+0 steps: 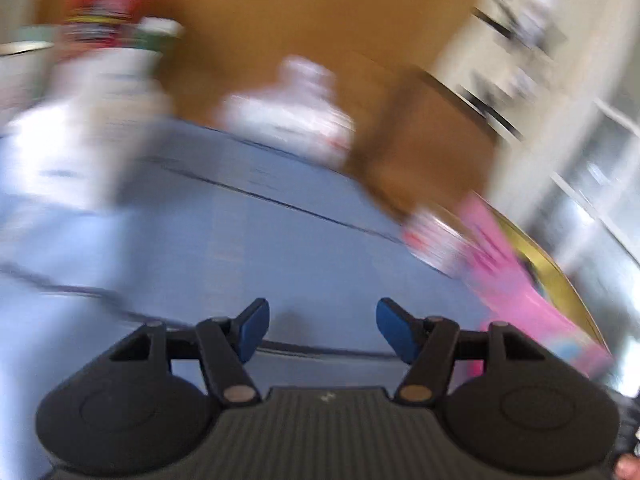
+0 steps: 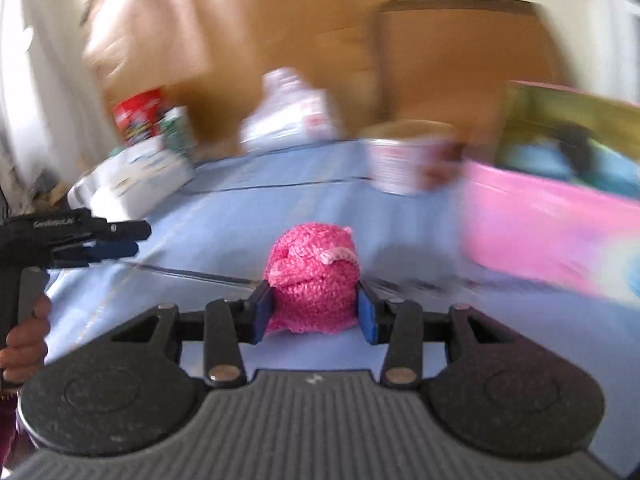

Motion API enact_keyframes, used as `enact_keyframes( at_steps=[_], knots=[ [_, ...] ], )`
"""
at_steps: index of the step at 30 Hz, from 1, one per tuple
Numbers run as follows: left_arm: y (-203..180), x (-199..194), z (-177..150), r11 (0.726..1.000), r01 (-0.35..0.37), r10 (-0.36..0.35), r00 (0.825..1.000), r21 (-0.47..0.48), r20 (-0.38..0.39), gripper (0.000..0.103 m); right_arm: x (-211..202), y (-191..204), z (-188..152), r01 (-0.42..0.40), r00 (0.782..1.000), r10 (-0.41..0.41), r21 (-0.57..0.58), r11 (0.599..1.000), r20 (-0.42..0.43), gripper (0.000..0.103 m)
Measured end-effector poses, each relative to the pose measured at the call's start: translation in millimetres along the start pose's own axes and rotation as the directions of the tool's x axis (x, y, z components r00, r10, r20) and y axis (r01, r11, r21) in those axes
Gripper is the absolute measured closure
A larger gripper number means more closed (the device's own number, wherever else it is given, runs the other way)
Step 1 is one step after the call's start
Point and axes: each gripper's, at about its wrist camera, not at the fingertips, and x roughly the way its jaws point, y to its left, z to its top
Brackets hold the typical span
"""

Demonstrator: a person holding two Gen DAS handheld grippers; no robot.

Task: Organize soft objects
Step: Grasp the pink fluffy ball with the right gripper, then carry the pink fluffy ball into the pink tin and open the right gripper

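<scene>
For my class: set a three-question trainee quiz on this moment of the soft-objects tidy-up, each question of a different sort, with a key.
1. True or false: the right gripper holds a pink knitted ball.
2. The left gripper is: A) open, holding nothing B) shut on a cloth C) shut on a bottle.
3. Fill in: the table is covered by a light ____ cloth.

Key: 1 true; 2 A; 3 blue.
</scene>
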Motion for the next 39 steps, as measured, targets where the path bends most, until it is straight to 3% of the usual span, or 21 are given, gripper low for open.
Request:
enact_keyframes(
  at_steps=[3, 6, 9, 14, 19, 22, 25, 29, 31, 33, 36, 39],
  knots=[
    [-62, 28, -6, 0.986, 0.105, -0.094, 0.991, 0.127, -0.091, 0.042, -20, -20, -12, 0.048, 0.998, -0.049, 0.048, 0.998, 0.037, 0.056],
    [-114, 54, -15, 0.957, 0.222, -0.184, 0.962, 0.187, -0.2, 0.042, -24, -25, -20, 0.049, 0.997, -0.052, 0.051, 0.998, 0.057, 0.056],
    [-144, 72, -26, 0.934, 0.273, -0.206, 0.939, 0.23, -0.276, 0.045, -26, -22, -28, 0.057, 0.995, -0.057, -0.002, 0.998, 0.083, 0.056],
    [-162, 76, -17, 0.927, 0.302, -0.234, 0.93, 0.222, -0.285, 0.047, -37, -33, -27, 0.076, 0.988, -0.077, 0.017, 0.997, 0.136, 0.056],
    [-213, 76, 14, 0.885, 0.338, -0.283, 0.936, 0.319, -0.208, 0.047, -63, -44, -3, 0.132, 0.947, -0.128, 0.006, 0.991, 0.294, 0.056],
    [-241, 94, 29, 0.872, 0.338, -0.284, 0.939, 0.353, -0.197, 0.046, -69, -66, 17, 0.138, 0.929, -0.149, 0.058, 0.989, 0.339, 0.056],
    [-256, 122, 38, 0.881, 0.32, -0.254, 0.941, 0.348, -0.222, 0.046, -62, -88, 33, 0.163, 0.931, -0.186, 0.098, 0.982, 0.314, 0.056],
    [-258, 167, 41, 0.908, 0.259, -0.164, 0.943, 0.329, -0.289, 0.038, -34, -119, 54, 0.189, 0.964, -0.214, 0.155, 0.97, 0.161, 0.056],
    [-258, 184, 42, 0.921, 0.21, -0.111, 0.949, 0.328, -0.295, 0.023, -16, -133, 61, 0.202, 0.972, -0.221, 0.187, 0.961, 0.085, 0.054],
    [-259, 191, 43, 0.922, 0.177, -0.082, 0.959, 0.344, -0.273, 0.023, -3, -138, 66, 0.25, 0.961, -0.266, 0.175, 0.952, 0.074, 0.046],
    [-264, 184, 44, 0.913, 0.124, -0.044, 0.977, 0.389, -0.208, 0.019, 0, -130, 61, 0.375, 0.911, -0.391, 0.131, 0.918, 0.134, 0.028],
    [-266, 168, 44, 0.907, 0.099, -0.036, 0.986, 0.409, -0.16, 0.016, -14, -127, 54, 0.346, 0.908, -0.373, 0.164, 0.924, 0.19, 0.027]
  ],
)
